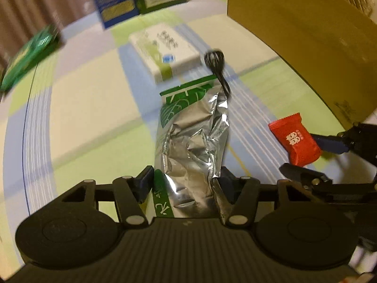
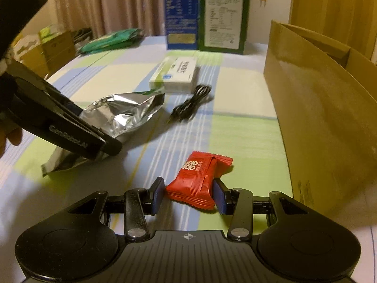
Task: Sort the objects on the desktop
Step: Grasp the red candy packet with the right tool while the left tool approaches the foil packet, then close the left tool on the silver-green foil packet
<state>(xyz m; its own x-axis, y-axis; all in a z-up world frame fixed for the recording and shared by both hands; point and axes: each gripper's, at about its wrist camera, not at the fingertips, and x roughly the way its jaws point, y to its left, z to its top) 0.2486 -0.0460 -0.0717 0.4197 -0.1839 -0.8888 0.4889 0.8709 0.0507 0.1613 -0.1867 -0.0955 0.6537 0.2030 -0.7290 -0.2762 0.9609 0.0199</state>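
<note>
Between right gripper [image 2: 188,197] pads: red candy packet [image 2: 199,181], pinched, low over tablecloth [image 2: 247,139]. Left gripper [image 1: 186,182] clamps foil pouch [image 1: 192,136] at near end. We lift both clear, keep pinch light, clear cable [image 2: 189,105], head for cardboard box [image 2: 325,108] at right.

Silver-green foil pouch [image 1: 193,139], red candy wrapper [image 2: 199,179] (white print), checked tablecloth [image 1: 89,108].

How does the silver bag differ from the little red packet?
The silver foil bag is large, crumpled and shiny with a green printed side; the red packet is small, plump and matte-looking with white print. The bag is in the left tongs; the packet sits between the right tongs. Both are sealed wrappers on the checked tablecloth, each between a pair of tongs.
</note>
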